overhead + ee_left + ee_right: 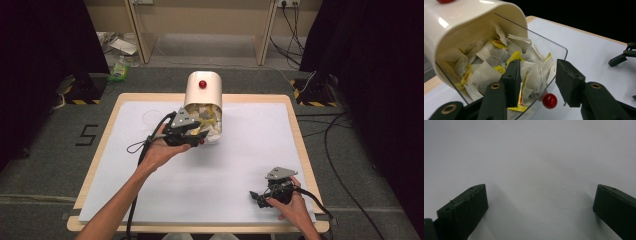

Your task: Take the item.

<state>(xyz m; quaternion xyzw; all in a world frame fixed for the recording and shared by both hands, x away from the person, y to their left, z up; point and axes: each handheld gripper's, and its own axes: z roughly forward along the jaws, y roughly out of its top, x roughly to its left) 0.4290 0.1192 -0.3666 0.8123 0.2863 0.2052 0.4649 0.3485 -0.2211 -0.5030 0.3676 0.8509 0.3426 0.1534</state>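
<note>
reaching into a tipped cream canister (202,90) at the upper centre of the high view, the left gripper (192,134) works at the clear drawer (560,51) that stands open at the canister's mouth, heaped with tea bags (491,53). in the left gripper view one black jaw sits inside the drawer among the bags and the other outside its clear wall, so the jaws stand partly apart with a bag (535,76) and the wall between them; whether the pads already press on anything cannot be told. a red knob (549,100) shows low on the drawer front. the right gripper (260,197) rests at the lower right of the white table sheet (240,165), well apart from the canister, its jaws wide apart over bare surface. the step in hand looks like picking out a single tea bag; the next move probably calls for shifting the outer jaw inside the wall so only a bag is pinched, then lifting clear.
</note>
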